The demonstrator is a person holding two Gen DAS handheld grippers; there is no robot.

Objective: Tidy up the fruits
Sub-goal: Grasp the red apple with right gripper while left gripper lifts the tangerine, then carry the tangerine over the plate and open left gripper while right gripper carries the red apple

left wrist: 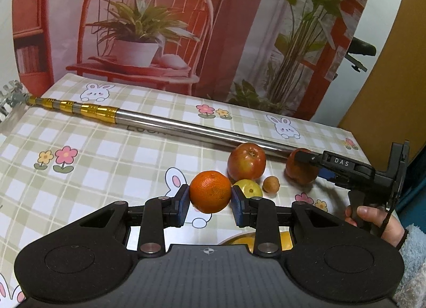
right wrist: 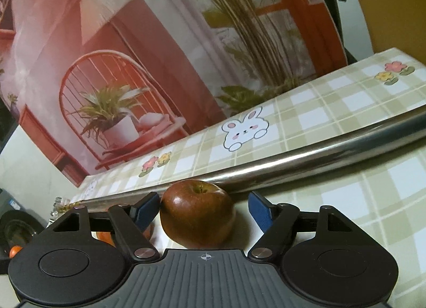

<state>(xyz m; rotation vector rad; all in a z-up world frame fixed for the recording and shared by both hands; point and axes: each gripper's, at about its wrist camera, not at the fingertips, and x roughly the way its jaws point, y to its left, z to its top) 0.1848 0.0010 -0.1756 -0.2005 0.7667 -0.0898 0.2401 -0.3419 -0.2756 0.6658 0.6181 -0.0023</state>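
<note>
- Left wrist view: my left gripper is clamped on the orange, lifted clear of the tablecloth, ready for sorting, I judge. Ahead at one o'clock sit a red apple, a yellow-green fruit and a small brown fruit; a steel pole lies behind them.
- Right wrist view: my right gripper stands part-open around the dark red apple, which rests on the cloth against the pole at twelve o'clock; the right-hand pad is clear of it, so nothing is gripped.

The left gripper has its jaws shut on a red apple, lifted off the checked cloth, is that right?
Not quite. The left gripper is shut on an orange, not a red apple; the left wrist view shows it clamped above the checked cloth. The red apple sits between the right gripper's open jaws.
</note>
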